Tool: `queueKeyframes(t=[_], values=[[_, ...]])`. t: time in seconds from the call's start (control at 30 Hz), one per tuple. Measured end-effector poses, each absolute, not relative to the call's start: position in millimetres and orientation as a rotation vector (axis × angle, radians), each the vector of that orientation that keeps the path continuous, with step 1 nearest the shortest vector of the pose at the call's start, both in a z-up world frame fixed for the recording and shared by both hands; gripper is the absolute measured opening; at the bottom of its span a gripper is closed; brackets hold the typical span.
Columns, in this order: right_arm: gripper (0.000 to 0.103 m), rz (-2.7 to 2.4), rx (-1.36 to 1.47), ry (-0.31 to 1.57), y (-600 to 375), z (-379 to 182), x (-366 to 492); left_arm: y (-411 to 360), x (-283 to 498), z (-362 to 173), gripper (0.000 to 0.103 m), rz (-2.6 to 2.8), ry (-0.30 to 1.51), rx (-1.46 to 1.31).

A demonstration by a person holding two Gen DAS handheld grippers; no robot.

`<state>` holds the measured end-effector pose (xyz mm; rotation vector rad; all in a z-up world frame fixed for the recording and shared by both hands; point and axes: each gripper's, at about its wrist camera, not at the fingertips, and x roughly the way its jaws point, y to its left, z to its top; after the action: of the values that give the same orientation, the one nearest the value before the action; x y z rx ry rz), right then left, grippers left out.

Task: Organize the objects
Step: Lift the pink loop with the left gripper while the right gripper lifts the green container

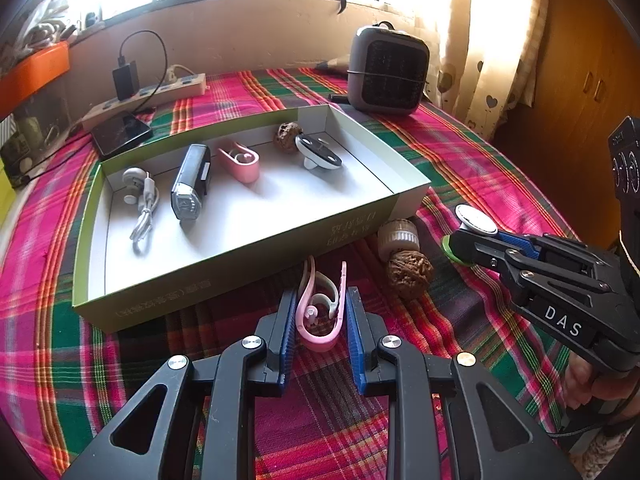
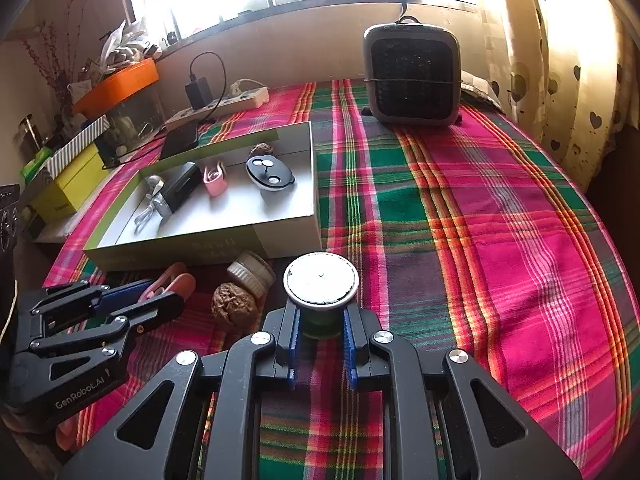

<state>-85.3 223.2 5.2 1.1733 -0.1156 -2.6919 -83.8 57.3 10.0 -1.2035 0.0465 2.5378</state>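
A shallow green-and-white box [image 1: 256, 258] [image 2: 208, 246] lies on the plaid cloth. It holds a white cable [image 1: 144, 208], a black bike light [image 1: 192, 180], a pink clip [image 1: 240, 162], a walnut [image 1: 286, 134] and a black-and-white fob [image 1: 318, 152]. My left gripper [image 1: 320, 312] is shut on a pink clip [image 1: 318, 320] just in front of the box. My right gripper [image 2: 320, 328] [image 1: 472, 240] is shut on a small green jar with a white lid [image 2: 321, 284], right of the box corner. A second walnut [image 1: 410, 272] [image 2: 234, 306] and a ribbed beige jar [image 1: 398, 236] [image 2: 252, 272] lie between the two grippers.
A grey heater [image 1: 388, 70] [image 2: 412, 74] stands at the back of the table. A power strip with a charger [image 1: 152, 92] and a black phone [image 1: 122, 134] lie behind the box. Boxes and an orange tray [image 2: 120, 84] crowd the left. A curtain [image 2: 560, 60] hangs at right.
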Motion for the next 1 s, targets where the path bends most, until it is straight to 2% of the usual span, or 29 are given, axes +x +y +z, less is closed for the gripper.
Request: queueKeyframes(t=[1.0], values=[[0.018, -2.633, 1.046, -0.11, 195, 37, -79, 33, -72, 42, 0.021, 2.618, -0.023, -1.133]])
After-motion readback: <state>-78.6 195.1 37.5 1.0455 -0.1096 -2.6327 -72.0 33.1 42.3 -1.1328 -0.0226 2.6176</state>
